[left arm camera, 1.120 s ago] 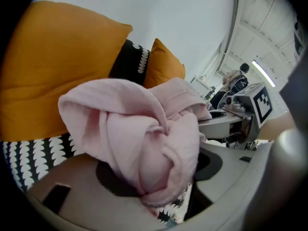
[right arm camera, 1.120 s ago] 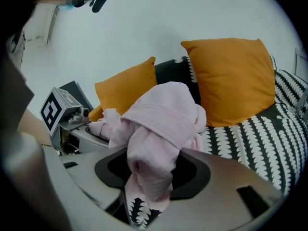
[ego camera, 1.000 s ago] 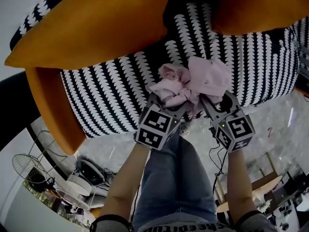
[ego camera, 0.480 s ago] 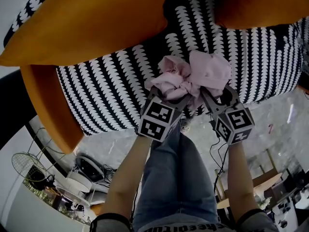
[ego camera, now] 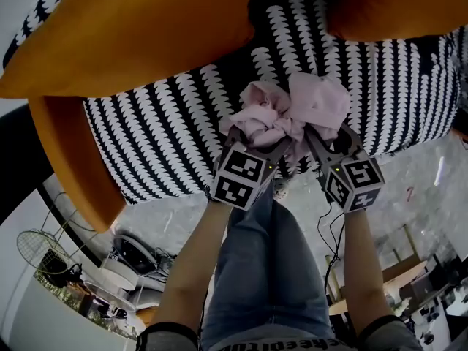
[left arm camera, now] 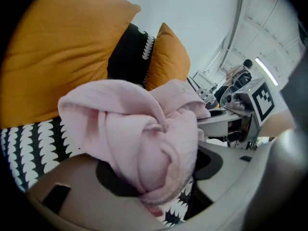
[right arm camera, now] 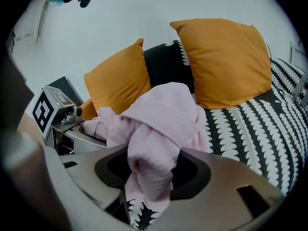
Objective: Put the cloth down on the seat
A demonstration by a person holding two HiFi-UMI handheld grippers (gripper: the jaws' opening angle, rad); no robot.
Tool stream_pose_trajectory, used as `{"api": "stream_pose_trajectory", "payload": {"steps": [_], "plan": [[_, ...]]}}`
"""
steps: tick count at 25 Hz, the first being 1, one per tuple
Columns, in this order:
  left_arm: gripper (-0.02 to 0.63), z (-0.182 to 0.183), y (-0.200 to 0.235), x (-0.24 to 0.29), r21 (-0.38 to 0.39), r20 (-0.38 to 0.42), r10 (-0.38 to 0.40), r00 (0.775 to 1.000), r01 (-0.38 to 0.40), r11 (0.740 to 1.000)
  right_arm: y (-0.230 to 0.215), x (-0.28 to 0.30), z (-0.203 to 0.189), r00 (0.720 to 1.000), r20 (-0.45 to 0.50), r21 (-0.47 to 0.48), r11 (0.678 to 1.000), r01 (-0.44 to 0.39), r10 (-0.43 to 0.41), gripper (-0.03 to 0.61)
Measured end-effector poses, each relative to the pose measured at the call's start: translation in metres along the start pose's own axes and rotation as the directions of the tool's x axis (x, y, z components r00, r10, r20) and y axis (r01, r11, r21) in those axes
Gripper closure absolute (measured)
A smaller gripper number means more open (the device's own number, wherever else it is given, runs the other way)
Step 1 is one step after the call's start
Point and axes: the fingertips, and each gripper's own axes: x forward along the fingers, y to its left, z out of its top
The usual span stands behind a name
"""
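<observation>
A bunched pale pink cloth [ego camera: 292,115] hangs over the front part of the black-and-white patterned seat [ego camera: 161,134]. My left gripper [ego camera: 257,143] is shut on the cloth's left bunch [left arm camera: 144,143]. The other bunch [right arm camera: 159,129] is pinched in my right gripper [ego camera: 320,139], also shut. Both grippers sit side by side, close together, at the seat's front edge. In each gripper view the cloth fills the space between the jaws and hides the fingertips.
Two orange cushions [ego camera: 124,28] [ego camera: 395,6] lean against the back of the seat. An orange armrest [ego camera: 69,159] runs down the left side. The person's legs in jeans [ego camera: 270,269] stand just in front, on a marbled floor [ego camera: 409,196].
Both grippers with the cloth have shifted slightly forward over the seat; the grip on the cloth is unchanged.
</observation>
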Motion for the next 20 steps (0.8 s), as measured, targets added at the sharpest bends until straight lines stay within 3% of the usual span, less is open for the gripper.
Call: {"api": "stream_pose_trajectory", "payload": {"steps": [7, 20], "plan": [[0.308, -0.001, 0.000, -0.003, 0.012, 0.019, -0.001, 1.000, 0.001, 1.000, -0.005, -0.002, -0.002, 1.000, 0.010, 0.008, 1.000, 0.002, -0.002, 0.341], [0.305, 0.006, -0.011, -0.039, -0.019, 0.088, 0.068, 0.994, -0.067, 0.998, -0.006, -0.042, 0.006, 0.997, 0.063, 0.005, 0.999, 0.040, -0.040, 0.339]]}}
